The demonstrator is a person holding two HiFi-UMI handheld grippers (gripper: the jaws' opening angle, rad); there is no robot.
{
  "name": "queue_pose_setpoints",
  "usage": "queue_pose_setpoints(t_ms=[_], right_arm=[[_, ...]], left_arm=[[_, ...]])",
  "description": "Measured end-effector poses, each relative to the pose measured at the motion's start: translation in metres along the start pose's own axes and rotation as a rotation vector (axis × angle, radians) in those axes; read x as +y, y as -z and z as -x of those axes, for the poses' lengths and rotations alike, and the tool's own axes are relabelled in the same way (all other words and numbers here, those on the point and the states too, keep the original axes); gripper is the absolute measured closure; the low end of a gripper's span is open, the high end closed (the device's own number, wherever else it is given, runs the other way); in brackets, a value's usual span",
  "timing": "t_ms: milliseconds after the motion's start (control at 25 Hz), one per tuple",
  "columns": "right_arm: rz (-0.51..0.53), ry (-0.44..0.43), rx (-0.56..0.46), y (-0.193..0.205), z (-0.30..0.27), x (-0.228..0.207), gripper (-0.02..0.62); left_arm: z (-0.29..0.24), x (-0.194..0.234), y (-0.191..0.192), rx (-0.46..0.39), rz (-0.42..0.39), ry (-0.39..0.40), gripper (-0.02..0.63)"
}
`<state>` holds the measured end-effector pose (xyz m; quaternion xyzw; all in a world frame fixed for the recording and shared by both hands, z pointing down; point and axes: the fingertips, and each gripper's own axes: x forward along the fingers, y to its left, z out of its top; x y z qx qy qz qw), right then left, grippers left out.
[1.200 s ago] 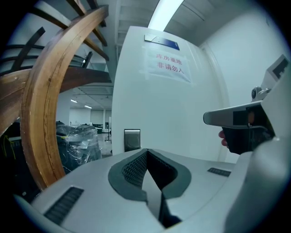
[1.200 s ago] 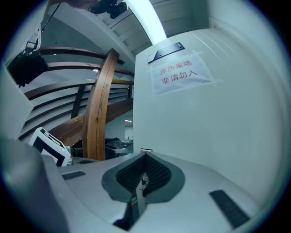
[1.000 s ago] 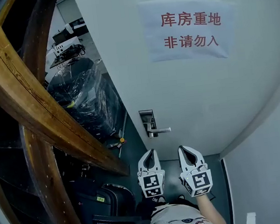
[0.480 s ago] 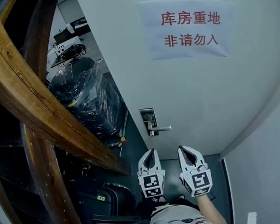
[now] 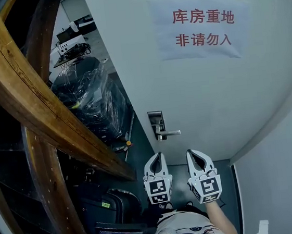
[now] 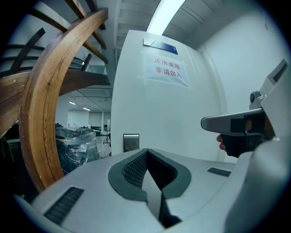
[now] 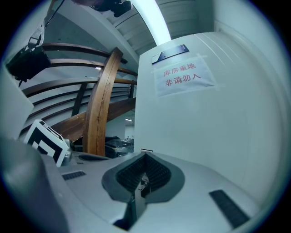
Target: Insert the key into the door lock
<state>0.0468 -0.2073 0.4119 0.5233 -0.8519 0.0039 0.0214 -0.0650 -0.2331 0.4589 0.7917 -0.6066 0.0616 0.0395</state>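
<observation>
I hold both grippers side by side, low in front of the white door, with their tips towards it. My left gripper has its jaws pressed together with nothing between the pads. My right gripper is closed too, and its own view shows a small metal piece, the key, pinched between the ribbed pads; only a bit of it shows. The door lock is a dark plate near the door's left edge, with a silver lever handle pointing right from it. In the head view it sits just above the left gripper's tips, apart from both grippers. A paper sign with red characters is stuck higher on the door. To the left are curved wooden beams and plastic-wrapped goods
</observation>
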Motion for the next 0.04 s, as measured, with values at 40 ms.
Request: queue_pose_setpoints(t_ms=[40], right_arm=[[0.001,0.001,-0.001,-0.0003,-0.0009,-0.0001,0.589]], left_arm=[[-0.0008,0.0004,-0.0003,-0.001,0.003,0.001,0.603]])
